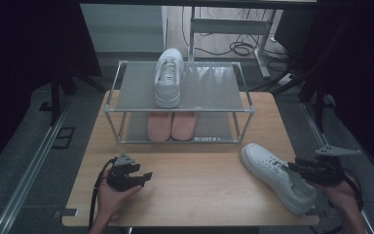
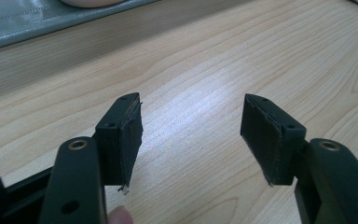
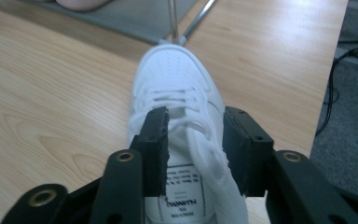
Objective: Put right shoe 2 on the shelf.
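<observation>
A white sneaker point(image 1: 272, 175) lies on the wooden table point(image 1: 195, 195) at the front right, toe pointing toward the rack. My right gripper point(image 1: 292, 167) is at its heel end. In the right gripper view the sneaker point(image 3: 177, 79) points away from me, and the right gripper point(image 3: 196, 116) stands open with the tongue and collar between its jaws; the pads do not squeeze it. My left gripper point(image 1: 146, 176) rests in a hand at the front left. Its jaws are spread wide over bare wood point(image 2: 193, 105) with nothing between them.
A two-shelf metal rack point(image 1: 214, 87) stands at the back of the table. A second white sneaker point(image 1: 169, 75) sits on its top shelf, and a pair of pink shoes point(image 1: 171, 125) on the lower one. The table's right edge runs close to the sneaker's heel.
</observation>
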`<action>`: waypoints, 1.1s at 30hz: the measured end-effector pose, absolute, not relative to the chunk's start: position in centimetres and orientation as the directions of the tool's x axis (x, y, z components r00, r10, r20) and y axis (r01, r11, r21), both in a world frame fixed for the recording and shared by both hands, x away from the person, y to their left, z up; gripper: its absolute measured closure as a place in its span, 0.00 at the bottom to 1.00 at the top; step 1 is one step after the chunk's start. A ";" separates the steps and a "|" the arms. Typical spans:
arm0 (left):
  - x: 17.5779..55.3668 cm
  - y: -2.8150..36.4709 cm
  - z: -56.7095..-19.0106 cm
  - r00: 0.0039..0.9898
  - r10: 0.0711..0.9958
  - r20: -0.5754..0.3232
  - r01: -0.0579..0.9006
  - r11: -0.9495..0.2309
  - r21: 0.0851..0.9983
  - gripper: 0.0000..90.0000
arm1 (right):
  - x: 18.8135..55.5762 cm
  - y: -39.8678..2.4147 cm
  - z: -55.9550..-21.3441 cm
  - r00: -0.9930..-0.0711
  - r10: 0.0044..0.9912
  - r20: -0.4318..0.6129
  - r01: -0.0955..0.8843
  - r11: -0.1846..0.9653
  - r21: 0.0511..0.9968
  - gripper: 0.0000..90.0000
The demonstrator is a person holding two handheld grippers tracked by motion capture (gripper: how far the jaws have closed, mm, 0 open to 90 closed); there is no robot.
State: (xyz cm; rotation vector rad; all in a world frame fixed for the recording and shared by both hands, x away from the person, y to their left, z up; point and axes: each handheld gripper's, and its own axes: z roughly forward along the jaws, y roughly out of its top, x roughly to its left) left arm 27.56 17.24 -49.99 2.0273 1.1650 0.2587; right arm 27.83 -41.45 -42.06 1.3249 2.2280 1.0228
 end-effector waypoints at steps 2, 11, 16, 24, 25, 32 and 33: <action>27.6 17.2 -50.0 0.561 0.806 -0.190 0.650 -0.287 0.704 0.43 | 28.0 -41.7 -42.3 -0.492 0.869 0.055 0.619 0.305 0.724 0.63; 27.6 17.0 -50.1 0.565 0.803 -0.190 0.650 -0.291 0.702 0.43 | 28.4 -42.3 -44.4 -0.484 0.874 0.035 0.683 0.352 0.640 0.59; 27.6 17.0 -50.1 0.563 0.805 -0.188 0.649 -0.289 0.704 0.43 | 29.0 -41.9 -45.5 -0.489 0.872 0.018 0.702 0.382 0.601 0.63; 27.6 17.1 -50.1 0.563 0.804 -0.190 0.649 -0.288 0.704 0.43 | 29.8 -41.7 -46.3 -0.479 0.877 -0.045 0.712 0.418 0.564 0.82; 27.6 17.1 -50.1 0.563 0.804 -0.189 0.648 -0.288 0.705 0.43 | 29.8 -41.6 -46.3 -0.479 0.876 -0.058 0.713 0.426 0.557 0.84; 27.6 17.2 -50.0 0.564 0.804 -0.185 0.645 -0.290 0.707 0.43 | 29.9 -41.4 -45.9 -0.462 0.886 -0.043 0.721 0.403 0.564 0.89; 27.6 17.2 -50.0 0.564 0.805 -0.185 0.646 -0.290 0.706 0.43 | 29.8 -41.5 -45.9 -0.457 0.889 -0.028 0.723 0.389 0.570 0.89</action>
